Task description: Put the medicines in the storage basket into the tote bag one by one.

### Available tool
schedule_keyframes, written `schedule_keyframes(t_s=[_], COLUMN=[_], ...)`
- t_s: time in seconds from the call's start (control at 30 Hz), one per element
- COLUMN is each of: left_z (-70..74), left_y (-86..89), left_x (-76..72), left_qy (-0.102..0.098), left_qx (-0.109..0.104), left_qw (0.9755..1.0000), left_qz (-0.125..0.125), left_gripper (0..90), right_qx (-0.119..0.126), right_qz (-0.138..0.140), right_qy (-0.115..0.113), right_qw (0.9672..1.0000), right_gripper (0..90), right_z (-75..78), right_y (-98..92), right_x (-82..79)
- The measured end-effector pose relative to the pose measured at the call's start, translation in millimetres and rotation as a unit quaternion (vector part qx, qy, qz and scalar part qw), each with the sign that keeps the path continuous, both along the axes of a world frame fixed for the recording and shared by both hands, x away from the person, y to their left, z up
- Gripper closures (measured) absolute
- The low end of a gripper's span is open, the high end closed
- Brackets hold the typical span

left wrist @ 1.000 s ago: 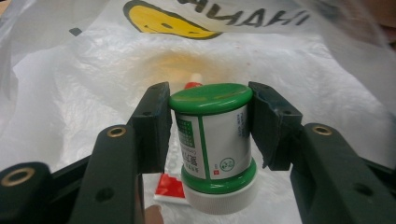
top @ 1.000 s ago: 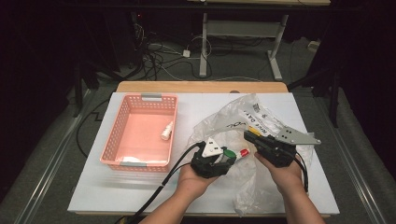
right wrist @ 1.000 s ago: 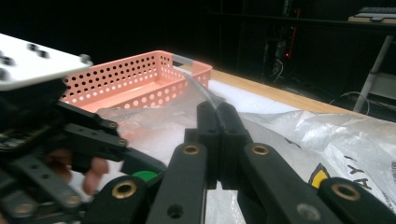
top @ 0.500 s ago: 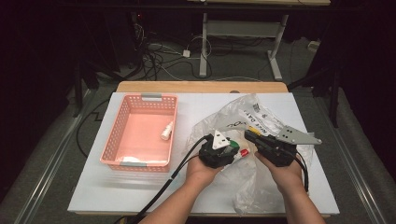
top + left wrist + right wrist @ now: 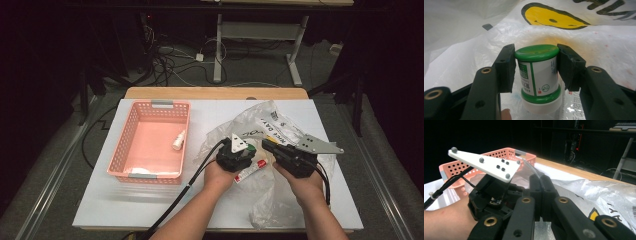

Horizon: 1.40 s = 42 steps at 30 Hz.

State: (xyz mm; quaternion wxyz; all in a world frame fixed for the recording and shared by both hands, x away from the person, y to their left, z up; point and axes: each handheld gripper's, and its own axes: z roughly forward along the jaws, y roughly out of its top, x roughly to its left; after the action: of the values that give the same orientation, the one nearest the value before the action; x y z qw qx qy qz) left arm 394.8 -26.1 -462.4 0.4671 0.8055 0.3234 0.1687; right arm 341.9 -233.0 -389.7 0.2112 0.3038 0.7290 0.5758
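The jar sits clamped between the left gripper's pads, held just under its lid, inside or right at the mouth of the plastic bag near the middle of the worktop. It is a small round jar with a glossy green lid, a white label with green print and a green band low down, over a white base.

The step in hand looks like lifting the jar out of the bag. To do it well, keep the grip square on the jar's sides so it stays upright, draw it straight back through the opening, and let the film slide off rather than drag along.

The right gripper is pressed together on a fold of the bag's clear film, holding the mouth up; it should stay steady. A red-capped tube lies between the hands. The pink basket stands to the left, with a small white bottle inside.
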Motion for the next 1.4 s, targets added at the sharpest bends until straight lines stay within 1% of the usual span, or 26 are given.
schedule_keyframes(t_s=[0.03,0.13,0.23,0.27,0.33,0.37,0.47,0.67,0.77,0.87,0.9,0.97,1.0,1.07,1.1,1.13,1.2,1.3,1.4], left_z=[-1.1,-4.9,-8.0,-9.2,-9.7,-9.5,-8.2,-3.7,-1.4,0.8,1.4,3.2,4.3,6.1,7.0,7.8,9.1,10.4,10.6], left_y=[0.1,-0.4,-2.4,-2.7,-2.9,-3.2,-1.8,0.2,2.2,4.0,4.6,5.9,6.9,9.0,10.2,11.5,14.5,19.6,26.5], left_x=[1.3,6.1,8.2,8.3,7.8,7.6,6.9,2.3,0.6,-1.1,-1.9,-4.2,-5.4,-8.0,-9.4,-11.1,-16.2,-25.0,-35.5], left_qy=[-0.001,0.002,0.008,0.01,0.007,0.009,0.014,0.015,0.022,0.032,0.034,0.03,0.028,0.028,0.03,0.031,0.03,0.027,0.027], left_qx=[0.0,-0.013,-0.015,-0.012,-0.009,-0.011,-0.008,0.012,0.016,0.017,0.017,0.016,0.017,0.015,0.012,0.01,0.005,0.007,0.001], left_qw=[1.0,0.9999,0.9998,0.9998,0.9999,0.9999,0.9998,0.9998,0.9996,0.9993,0.9992,0.9993,0.9993,0.9994,0.9993,0.9992,0.9993,0.9991,0.9988], left_qz=[0.003,0.01,0.01,0.008,0.006,0.006,0.005,-0.003,-0.006,-0.009,-0.011,-0.013,-0.015,-0.017,-0.018,-0.021,-0.024,-0.032,-0.04], left_gripper=[50.6,50.6,50.6,50.6,50.5,50.5,50.4,50.0,49.4,45.3,45.1,44.3,42.3,41.7,39.6,39.2,39.0,38.9,37.5], right_qx=[-0.001,-0.001,-0.002,-0.002,-0.002,-0.002,-0.003,-0.004,-0.004,-0.006,-0.005,-0.005,-0.005,-0.004,-0.004,-0.003,-0.003,-0.004,-0.004], right_qz=[0.0,0.0,0.001,0.001,0.001,0.0,0.001,0.001,0.001,0.002,0.002,0.002,0.002,0.001,0.001,0.001,0.001,0.001,0.001], right_qy=[0.0,0.002,0.002,0.002,0.002,0.003,0.004,0.003,0.002,0.004,0.004,0.003,0.003,0.003,0.003,0.003,0.002,0.002,0.002], right_qw=[1.0,1.0,1.0,1.0,1.0,1.0,1.0,1.0,1.0,1.0,1.0,1.0,1.0,1.0,1.0,1.0,1.0,1.0,1.0], right_gripper=[90.0,90.0,90.0,90.0,90.0,90.0,90.0,90.0,90.0,90.0,90.0,90.0,90.0,90.0,90.0,90.0,90.0,90.0,90.0], right_z=[-0.5,-1.6,-1.7,-1.7,-1.8,-2.1,-3.0,-2.4,-2.4,-2.6,-2.6,-2.4,-2.3,-2.1,-2.0,-1.8,-1.7,-1.6,-1.5], right_y=[0.0,0.5,1.0,1.0,0.5,0.2,0.3,0.4,0.9,1.5,1.5,1.5,1.3,1.2,1.0,0.9,0.8,0.5,0.4], right_x=[0.3,0.6,0.3,0.1,0.4,0.6,0.9,0.1,0.1,-0.4,-0.6,-0.7,-0.7,-0.9,-0.9,-0.9,-0.9,-1.0,-1.4])
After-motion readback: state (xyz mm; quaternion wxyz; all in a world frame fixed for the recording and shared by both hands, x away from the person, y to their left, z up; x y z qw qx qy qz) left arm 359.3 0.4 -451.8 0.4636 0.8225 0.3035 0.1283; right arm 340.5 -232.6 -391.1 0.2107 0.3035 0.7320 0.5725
